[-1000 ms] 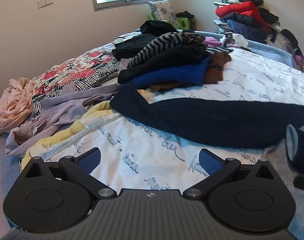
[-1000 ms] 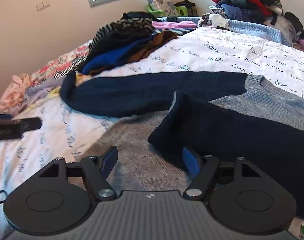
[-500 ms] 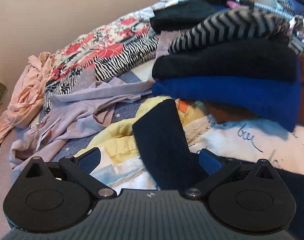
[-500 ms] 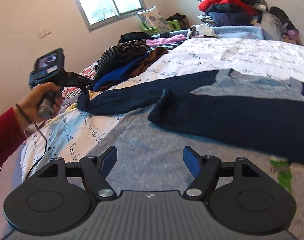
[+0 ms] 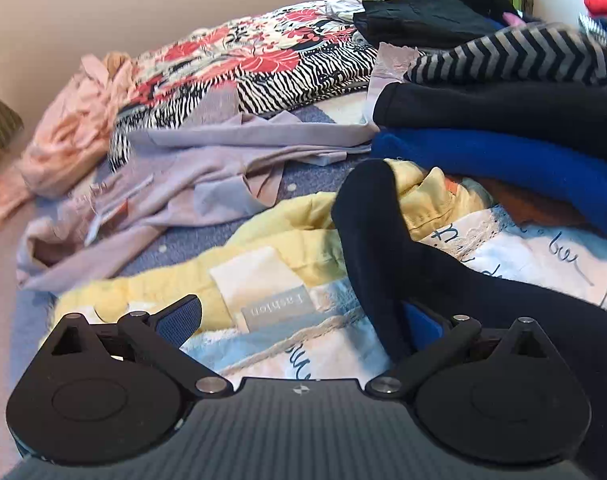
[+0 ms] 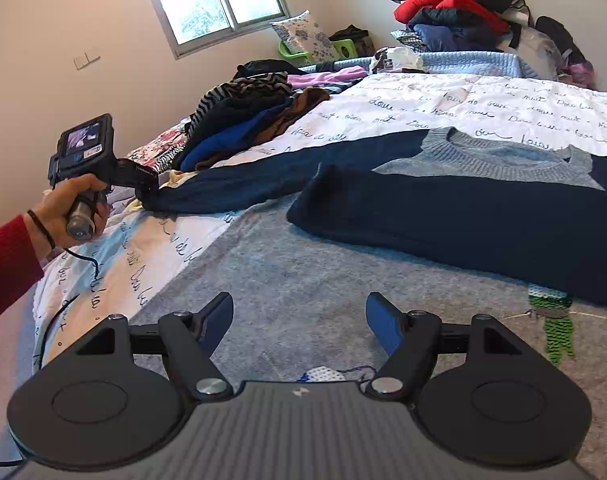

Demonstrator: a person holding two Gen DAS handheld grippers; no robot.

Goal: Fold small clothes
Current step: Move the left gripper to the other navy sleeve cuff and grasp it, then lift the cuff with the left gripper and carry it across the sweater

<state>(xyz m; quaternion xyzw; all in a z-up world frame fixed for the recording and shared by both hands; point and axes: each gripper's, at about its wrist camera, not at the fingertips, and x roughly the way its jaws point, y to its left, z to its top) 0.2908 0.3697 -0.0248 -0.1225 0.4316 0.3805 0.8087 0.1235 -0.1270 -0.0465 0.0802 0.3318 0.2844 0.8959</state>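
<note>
A grey knit sweater [image 6: 303, 288] with navy sleeves lies flat on the white lettered bedspread [image 6: 463, 108]. One navy sleeve [image 6: 463, 220] is folded across its body. The other sleeve [image 6: 263, 184] stretches out to the left. My left gripper [image 5: 299, 312] is at that sleeve's cuff [image 5: 367, 240], jaws wide apart, with the cuff lying against the right finger [image 5: 419, 316]. In the right wrist view a hand [image 6: 67, 208] holds the left gripper [image 6: 145, 194] at the sleeve's end. My right gripper [image 6: 299, 306] hovers open over the sweater's grey hem with nothing between its fingers.
A stack of folded clothes [image 5: 503, 120] sits just beyond the cuff. A yellow garment [image 5: 263, 240], a lilac one [image 5: 183, 184], a floral zebra one [image 5: 263, 60] and a pink one [image 5: 75, 128] lie to its left. More clothes are heaped [image 6: 455, 12] at the far right corner.
My left gripper moved left along the outstretched sleeve to its cuff and tipped downward. My right gripper drew back from the folded sleeve and has held still since.
</note>
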